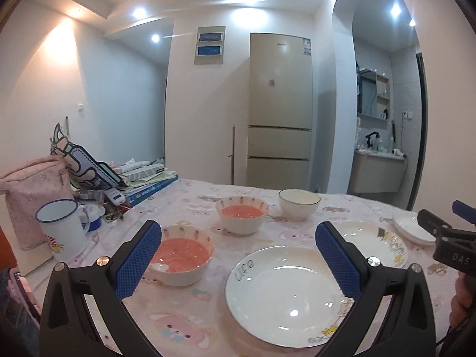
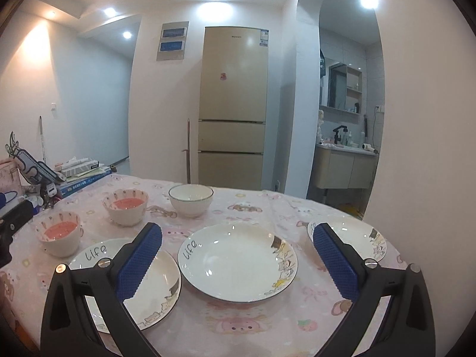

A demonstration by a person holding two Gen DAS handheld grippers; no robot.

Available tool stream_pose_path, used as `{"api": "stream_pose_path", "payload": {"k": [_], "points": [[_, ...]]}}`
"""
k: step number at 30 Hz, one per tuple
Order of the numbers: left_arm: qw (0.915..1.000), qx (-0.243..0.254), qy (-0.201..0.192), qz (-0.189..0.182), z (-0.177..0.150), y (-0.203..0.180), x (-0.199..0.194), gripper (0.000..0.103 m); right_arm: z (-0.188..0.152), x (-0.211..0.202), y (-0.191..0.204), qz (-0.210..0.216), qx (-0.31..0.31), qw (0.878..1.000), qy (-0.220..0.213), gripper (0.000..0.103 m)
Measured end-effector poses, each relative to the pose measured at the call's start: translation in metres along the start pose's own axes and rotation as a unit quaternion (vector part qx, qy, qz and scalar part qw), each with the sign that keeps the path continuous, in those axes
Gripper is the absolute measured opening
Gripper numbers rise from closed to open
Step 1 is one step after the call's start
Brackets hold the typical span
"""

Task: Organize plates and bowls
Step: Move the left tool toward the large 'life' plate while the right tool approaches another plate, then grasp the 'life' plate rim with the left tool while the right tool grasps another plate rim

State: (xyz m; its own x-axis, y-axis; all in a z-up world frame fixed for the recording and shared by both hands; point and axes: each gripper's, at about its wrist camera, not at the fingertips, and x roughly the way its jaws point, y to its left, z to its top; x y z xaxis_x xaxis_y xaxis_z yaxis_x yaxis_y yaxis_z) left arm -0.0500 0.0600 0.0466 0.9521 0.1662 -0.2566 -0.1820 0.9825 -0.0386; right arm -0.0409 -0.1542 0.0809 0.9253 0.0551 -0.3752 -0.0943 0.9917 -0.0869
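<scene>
Three white ceramic plates (image 2: 238, 263) lie side by side on the counter's pink cartoon-print cloth (image 2: 253, 208). Behind them stand two pink-lined bowls (image 2: 126, 206) and a plain white bowl (image 2: 191, 200). The left gripper (image 1: 238, 264) and right gripper (image 2: 238, 263) hover above, jaws spread wide, holding nothing.

two handheld black plastic grippers, same build. left gripper (image 1: 238, 255): two angled black arms with triangular cut-outs, each tipped by a blue pad with fine diamond-grid texture and a toothed inner edge. round silver screws on each arm, two per side. right gripper (image 2: 237, 257): identical black arms, blue textured pads, silver screws. white lettering "das" on its black body, seen from the left wrist camera.
</scene>
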Motion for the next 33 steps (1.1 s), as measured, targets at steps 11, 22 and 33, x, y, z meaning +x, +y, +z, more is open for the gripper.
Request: {"api": "stream_pose_path", "payload": {"k": [11, 22, 33], "points": [[0.9913, -0.028, 0.128, -0.016, -0.026, 0.008, 0.052, 0.066, -0.009, 0.04, 0.0, 0.113, 0.068, 0.988, 0.086, 0.088], [0.9684, -0.093, 0.227, -0.044, -0.042, 0.025, 0.088, 0.042, -0.054, 0.104, 0.014, 0.185, 0.181, 0.937, 0.234, 0.038], [0.9449, -0.132, 0.295, -0.055, -0.063, 0.04, 0.115, 0.025, -0.072, 0.122, 0.012, 0.182, 0.19, 0.934, 0.242, 0.015]]}}
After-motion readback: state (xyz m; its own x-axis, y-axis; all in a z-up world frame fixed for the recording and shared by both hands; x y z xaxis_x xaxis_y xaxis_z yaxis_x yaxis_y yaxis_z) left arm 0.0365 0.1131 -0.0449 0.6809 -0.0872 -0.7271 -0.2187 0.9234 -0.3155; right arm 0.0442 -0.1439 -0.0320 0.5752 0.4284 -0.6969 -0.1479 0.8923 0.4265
